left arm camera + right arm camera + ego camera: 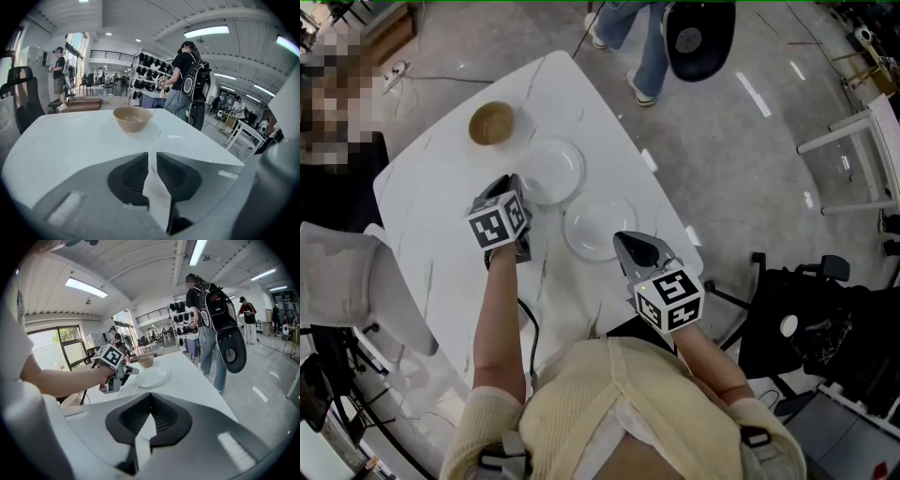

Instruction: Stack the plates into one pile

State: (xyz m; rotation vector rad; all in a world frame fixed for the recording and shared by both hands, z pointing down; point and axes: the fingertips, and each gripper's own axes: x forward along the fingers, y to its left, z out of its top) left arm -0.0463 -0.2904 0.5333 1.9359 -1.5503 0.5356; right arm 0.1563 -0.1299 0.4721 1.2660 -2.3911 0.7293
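Two white plates lie side by side on the white marble table point(441, 187). The far plate point(555, 169) point(152, 378) has my left gripper point(514, 180) point(152, 152) point(132, 371) shut on its near-left rim; the rim shows as a white strip between the pads. That plate still rests flat on the table. The near plate point(595, 230) lies to its right and closer to me. My right gripper point(623, 240) point(150, 397) hovers at this plate's near-right edge, shut with nothing in it. From its own view the near plate is hidden.
A tan bowl point(492, 123) point(132, 118) point(146, 361) stands beyond the far plate. The table's right edge point(661, 183) runs close past the near plate. A person point(647, 47) with a black round object point(700, 37) stands beyond the table. A white chair point(347, 281) is at the left, dark gear point(806, 328) at the right.
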